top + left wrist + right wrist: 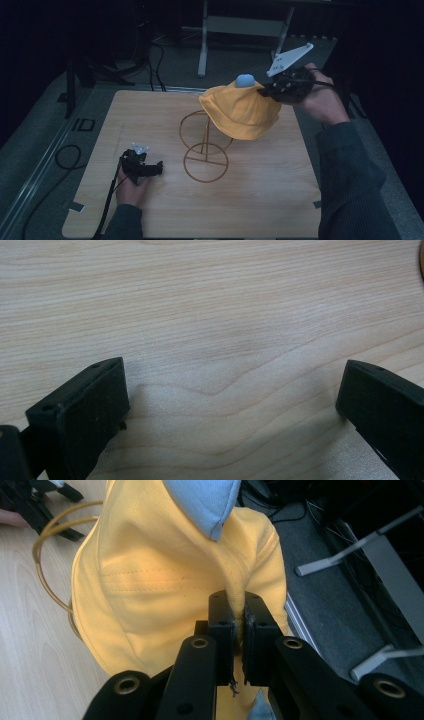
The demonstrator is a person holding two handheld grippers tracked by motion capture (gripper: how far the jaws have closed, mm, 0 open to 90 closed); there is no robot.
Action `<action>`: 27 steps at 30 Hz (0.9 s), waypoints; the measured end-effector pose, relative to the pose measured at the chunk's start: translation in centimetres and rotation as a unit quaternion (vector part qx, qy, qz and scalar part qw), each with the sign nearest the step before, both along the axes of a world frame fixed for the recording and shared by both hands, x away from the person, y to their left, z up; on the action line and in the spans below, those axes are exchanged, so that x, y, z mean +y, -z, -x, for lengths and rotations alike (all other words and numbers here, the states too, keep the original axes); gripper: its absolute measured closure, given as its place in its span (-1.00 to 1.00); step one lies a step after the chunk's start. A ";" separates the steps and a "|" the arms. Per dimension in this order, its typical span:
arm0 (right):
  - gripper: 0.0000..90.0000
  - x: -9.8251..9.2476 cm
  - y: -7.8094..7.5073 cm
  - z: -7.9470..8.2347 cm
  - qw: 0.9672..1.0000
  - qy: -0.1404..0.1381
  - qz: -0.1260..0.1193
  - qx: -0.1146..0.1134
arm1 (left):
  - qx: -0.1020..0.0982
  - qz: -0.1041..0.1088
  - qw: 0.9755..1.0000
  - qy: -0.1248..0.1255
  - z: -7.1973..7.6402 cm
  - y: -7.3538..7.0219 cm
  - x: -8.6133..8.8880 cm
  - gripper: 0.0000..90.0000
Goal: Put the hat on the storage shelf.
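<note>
A person at a wooden table [280, 200] holds a gripper in each hand; the work in hand looks like moving a yellow hat [242, 111] to or from a wire stand [205, 147], and the pictures alone do not settle which.

The right gripper [264, 92] is raised above the far right part of the table; its jaws are pressed together, pinching a fold of the hat's cloth; in the right gripper view the cloth [239, 611] is squeezed between the two black fingers [221, 617], with the rest of the hat hanging ahead of and below the fingertips; a pale blue bobble [244, 80] sits at the hat's top, just beyond the fingers.

The hat hangs in the air, tilted, beside and partly over the stand's upper ring; whether the cloth touches the wire cannot be told; the stand's round base lies flat on the table below.

The left gripper [159, 168] rests low near the table's near left side, its jaws spread wide with nothing between them; bare wood lies just ahead of its fingertips [90, 405].

Judged from this: the hat is grasped and lifted; settling it on the stand, or carrying it clear and setting it down, is left to do; then the release.
</note>
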State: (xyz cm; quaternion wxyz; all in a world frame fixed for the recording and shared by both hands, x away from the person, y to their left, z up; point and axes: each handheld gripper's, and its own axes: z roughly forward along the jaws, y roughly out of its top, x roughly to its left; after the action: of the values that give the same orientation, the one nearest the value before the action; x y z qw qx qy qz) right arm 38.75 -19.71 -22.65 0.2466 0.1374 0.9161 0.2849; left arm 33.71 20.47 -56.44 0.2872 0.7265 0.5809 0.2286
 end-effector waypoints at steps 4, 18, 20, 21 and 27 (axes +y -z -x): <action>0.89 1.0 0.0 -0.1 1.000 -0.008 -0.002 0.002 | 0.000 0.000 1.000 0.000 0.0 0.0 0.0 -0.99; 0.89 5.3 -0.1 0.1 0.999 -0.045 0.017 0.006 | 0.000 0.000 1.000 0.000 0.0 0.0 0.0 -0.99; 0.89 6.1 -0.1 0.1 0.998 -0.053 0.020 0.006 | 0.000 0.000 1.000 -0.001 0.0 0.0 0.0 -0.99; 0.89 6.1 -0.1 0.1 0.998 -0.053 0.020 0.006 | 0.000 0.000 1.000 -0.001 0.0 0.0 0.0 -0.99; 0.88 9.2 0.1 0.5 0.996 -0.082 0.035 0.012 | 0.000 0.001 1.000 0.000 0.0 0.0 0.0 -0.99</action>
State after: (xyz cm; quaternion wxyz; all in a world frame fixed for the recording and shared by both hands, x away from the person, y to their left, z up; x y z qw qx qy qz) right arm 38.25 -10.56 -22.71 0.2165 0.0567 0.9365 0.2701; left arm 33.71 20.47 -56.44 0.2872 0.7262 0.5815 0.2282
